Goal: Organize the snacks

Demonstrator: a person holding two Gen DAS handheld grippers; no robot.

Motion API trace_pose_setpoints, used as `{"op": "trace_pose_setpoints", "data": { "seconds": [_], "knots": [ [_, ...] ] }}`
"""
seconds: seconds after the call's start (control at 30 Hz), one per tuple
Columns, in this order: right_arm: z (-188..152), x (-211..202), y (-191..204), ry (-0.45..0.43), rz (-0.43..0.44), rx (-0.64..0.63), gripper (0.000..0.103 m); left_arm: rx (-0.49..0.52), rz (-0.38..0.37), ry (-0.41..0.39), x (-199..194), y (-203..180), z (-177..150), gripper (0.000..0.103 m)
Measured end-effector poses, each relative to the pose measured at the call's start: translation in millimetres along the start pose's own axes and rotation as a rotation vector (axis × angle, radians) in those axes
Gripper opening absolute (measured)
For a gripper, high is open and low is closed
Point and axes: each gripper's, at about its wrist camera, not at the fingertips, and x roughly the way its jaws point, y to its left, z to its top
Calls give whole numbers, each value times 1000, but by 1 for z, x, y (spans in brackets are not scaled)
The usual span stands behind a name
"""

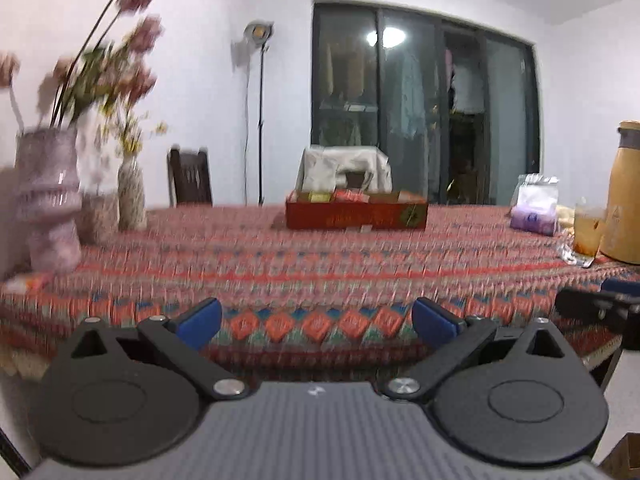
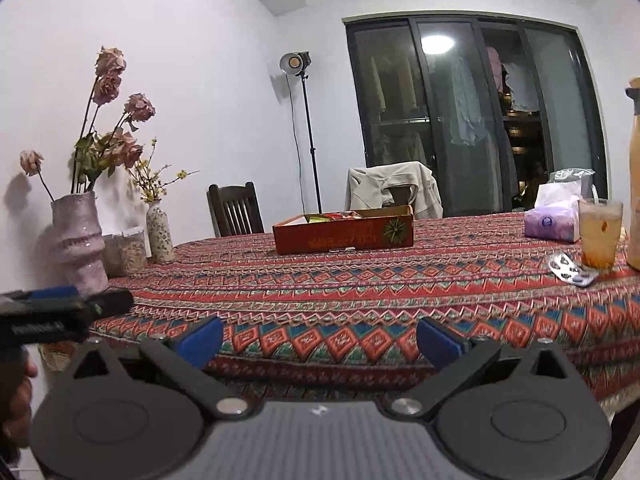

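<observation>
A red cardboard box (image 1: 356, 215) holding several snack packets (image 1: 347, 196) sits at the far middle of the patterned tablecloth (image 1: 320, 264). It also shows in the right wrist view (image 2: 344, 234), with snack packets (image 2: 336, 216) inside. My left gripper (image 1: 316, 322) is open and empty at the table's near edge, far from the box. My right gripper (image 2: 319, 344) is open and empty, also at the near edge. The left gripper shows at the left of the right wrist view (image 2: 60, 308).
Vases with dried flowers (image 2: 80, 240) stand at the table's left. A tissue pack (image 2: 554, 224), a glass of drink (image 2: 599, 234), a blister pack (image 2: 570, 268) and a tall bottle (image 2: 634, 184) stand at the right. Chairs (image 2: 236, 210) stand behind the table.
</observation>
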Motion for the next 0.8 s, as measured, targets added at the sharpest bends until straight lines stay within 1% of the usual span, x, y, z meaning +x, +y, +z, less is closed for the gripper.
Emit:
{"op": "trace_pose_setpoints", "data": {
  "seconds": [0.07,0.13,0.27,0.4,0.57,0.8],
  "knots": [
    [-5,1,3,-3,-3,8,103,-24,-16,28,1,4,-7,103],
    [-7,2,8,-2,8,2,103,-19,-20,35,2,5,-10,103],
    [-10,3,20,-13,3,-27,103,-16,-34,27,-3,7,-10,103],
    [-11,2,26,-11,14,-49,103,-14,-31,25,-7,6,-11,103],
    [-9,-2,22,-30,3,-39,103,-8,-32,22,-7,4,-12,103],
    [-10,1,23,-19,5,-39,103,5,-38,9,-10,1,-11,103]
  ]
}}
